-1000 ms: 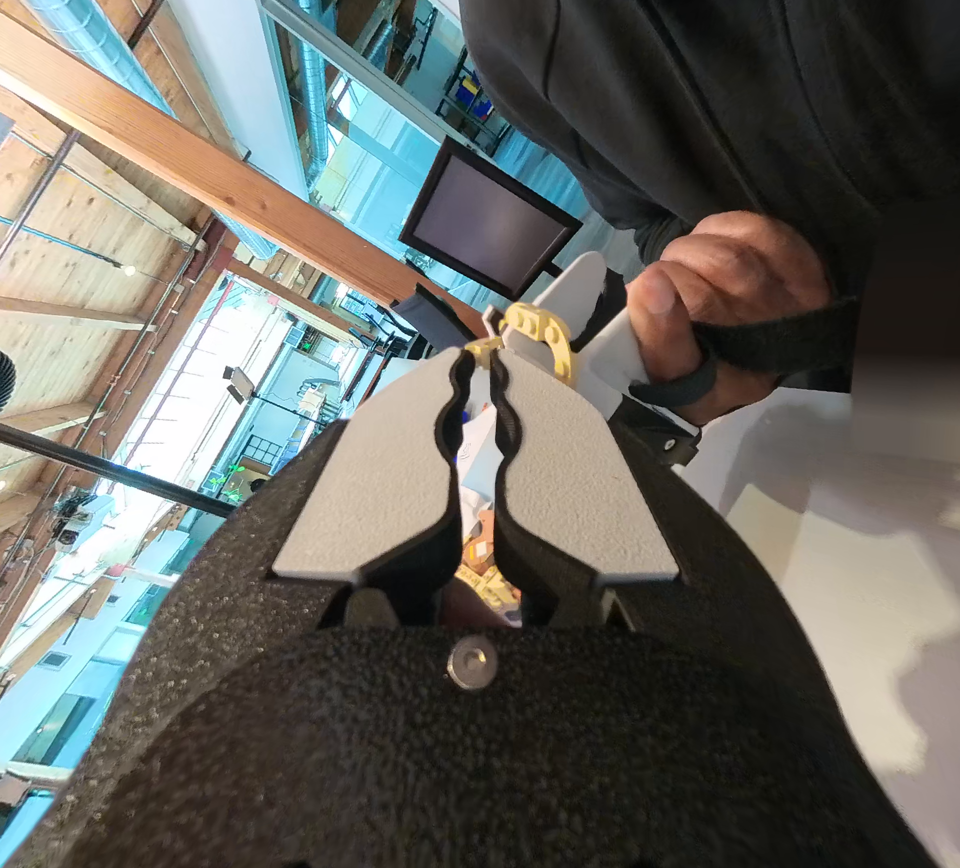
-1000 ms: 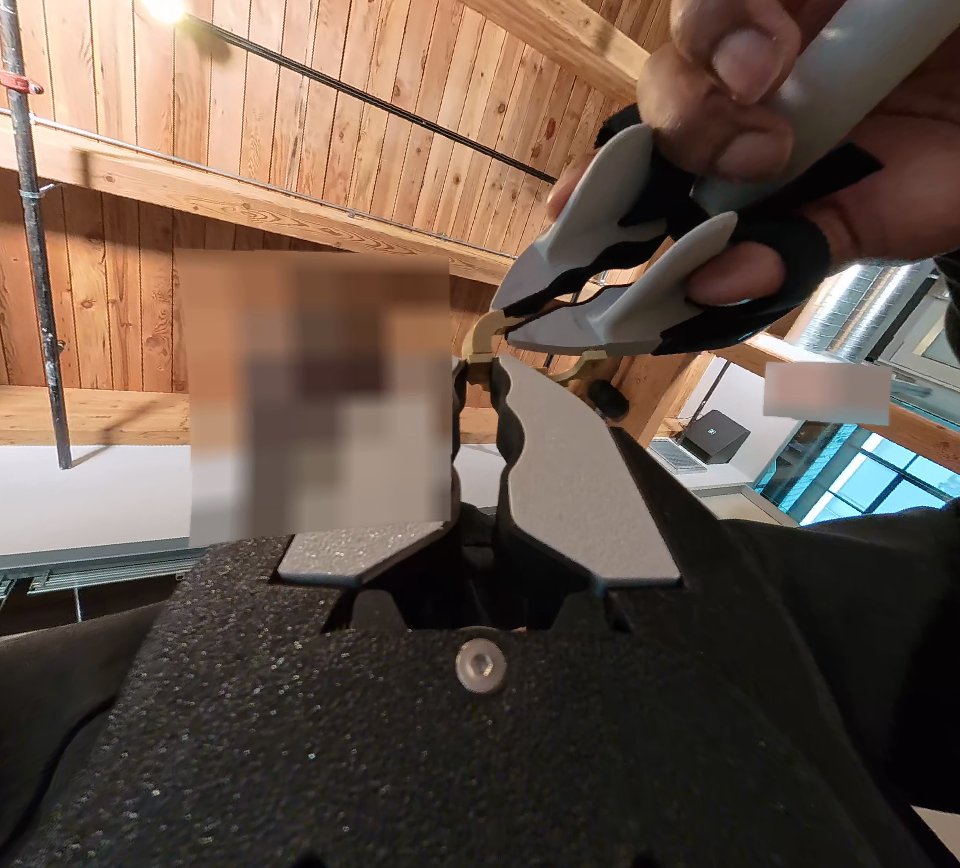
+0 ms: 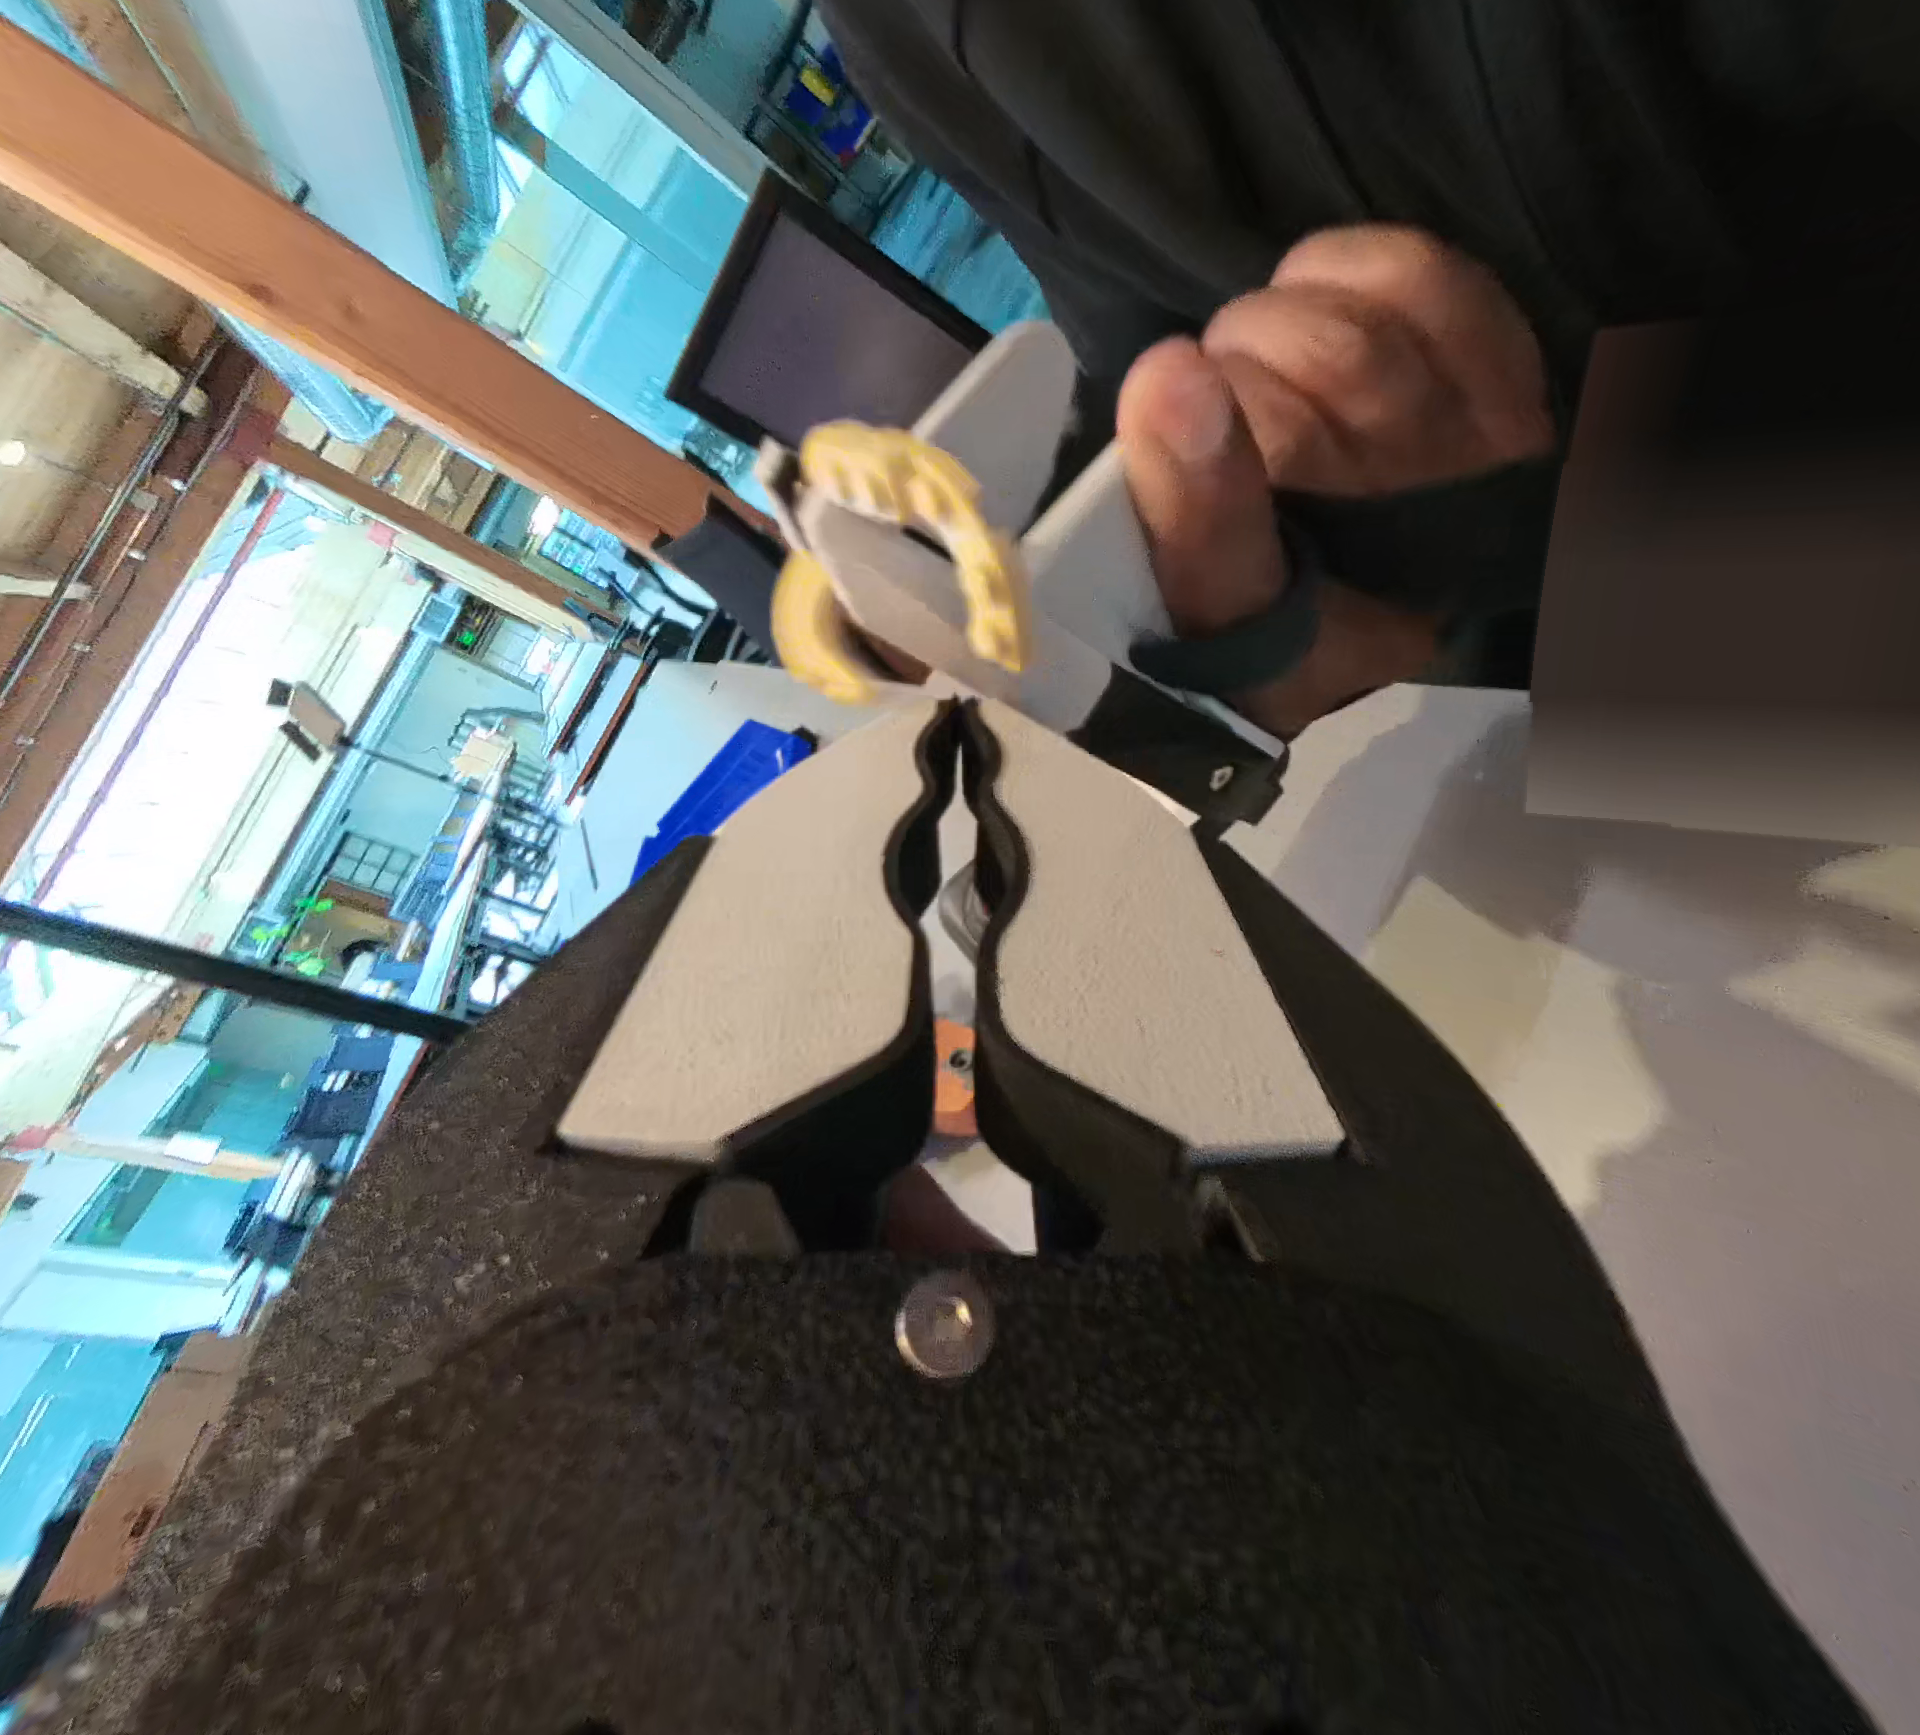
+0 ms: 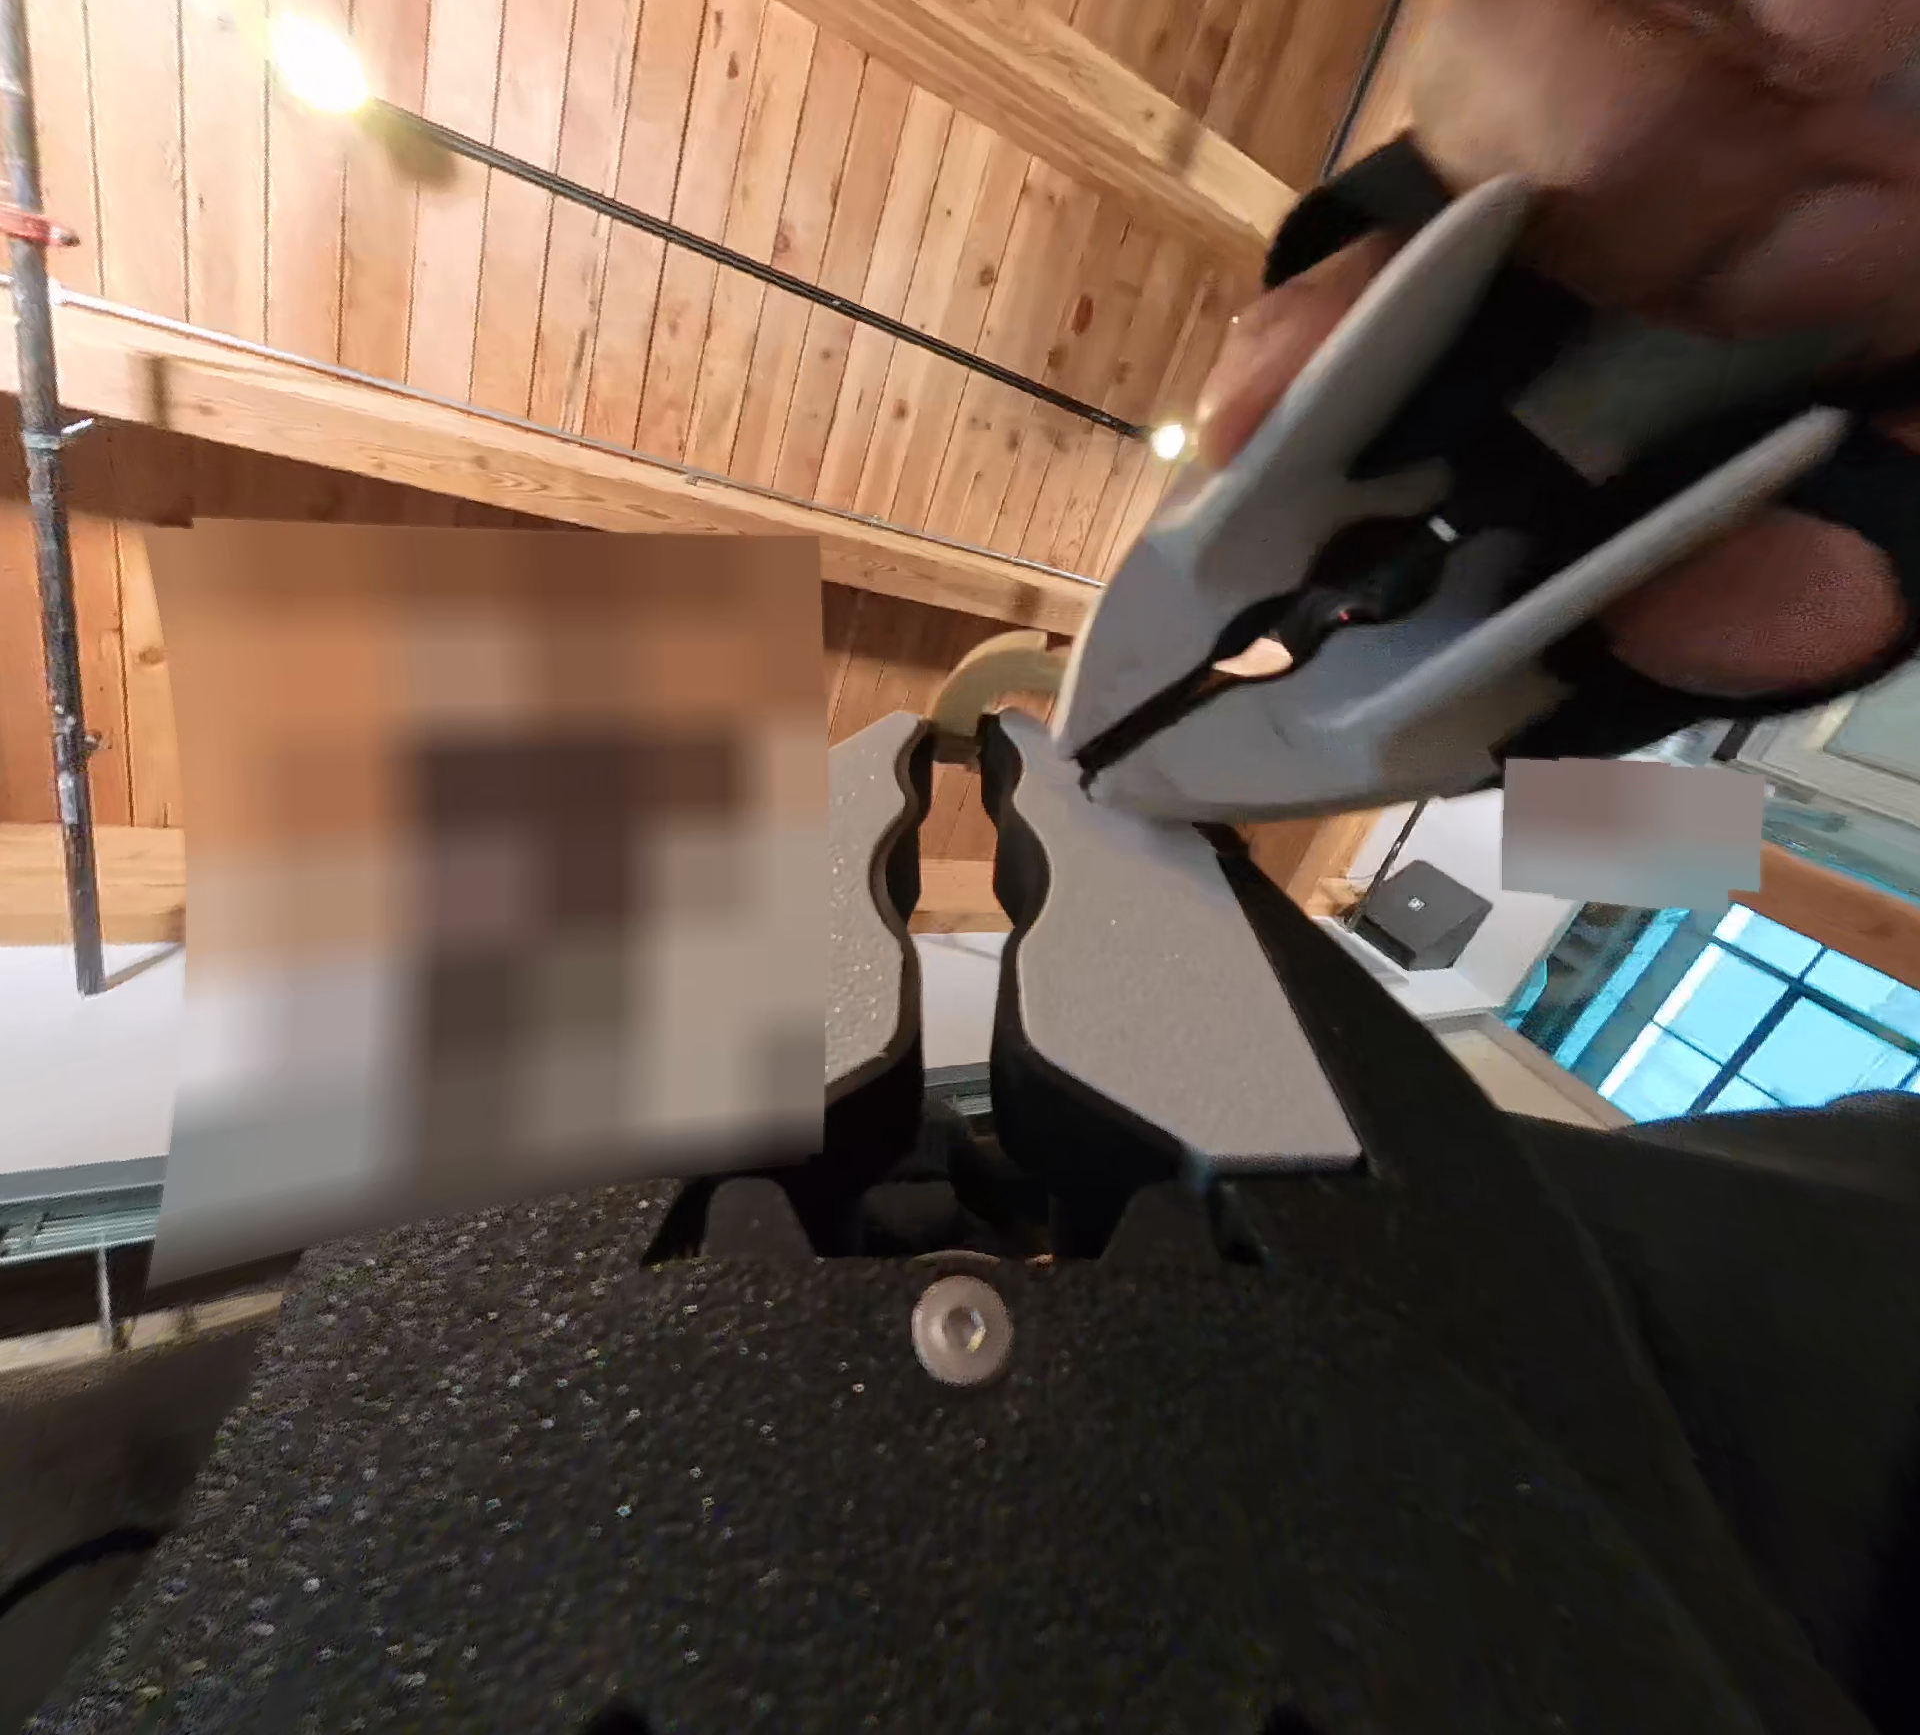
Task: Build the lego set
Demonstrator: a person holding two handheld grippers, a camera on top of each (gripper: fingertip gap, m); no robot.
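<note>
The wooden plank ceiling with its heavy timber beams fills the background above both views, and everything else is placed against it. Below the ceiling, in the left wrist view, a person in a dark grey top stands close, and a pale white worktop spreads under that figure. A dark flat monitor screen hangs just beneath one ceiling beam.

The right tongs point up toward the ceiling and are clenched on a curved pale yellow plastic piece with small holes; both pads press on its lower end. In the left wrist view the same yellow piece arcs around the grey fingertips of those tongs, gripped by a hand wearing a black strap.

The left tongs sit just below the yellow piece, closed tip to tip on nothing. In the right wrist view they rest against the right tongs' finger.
</note>
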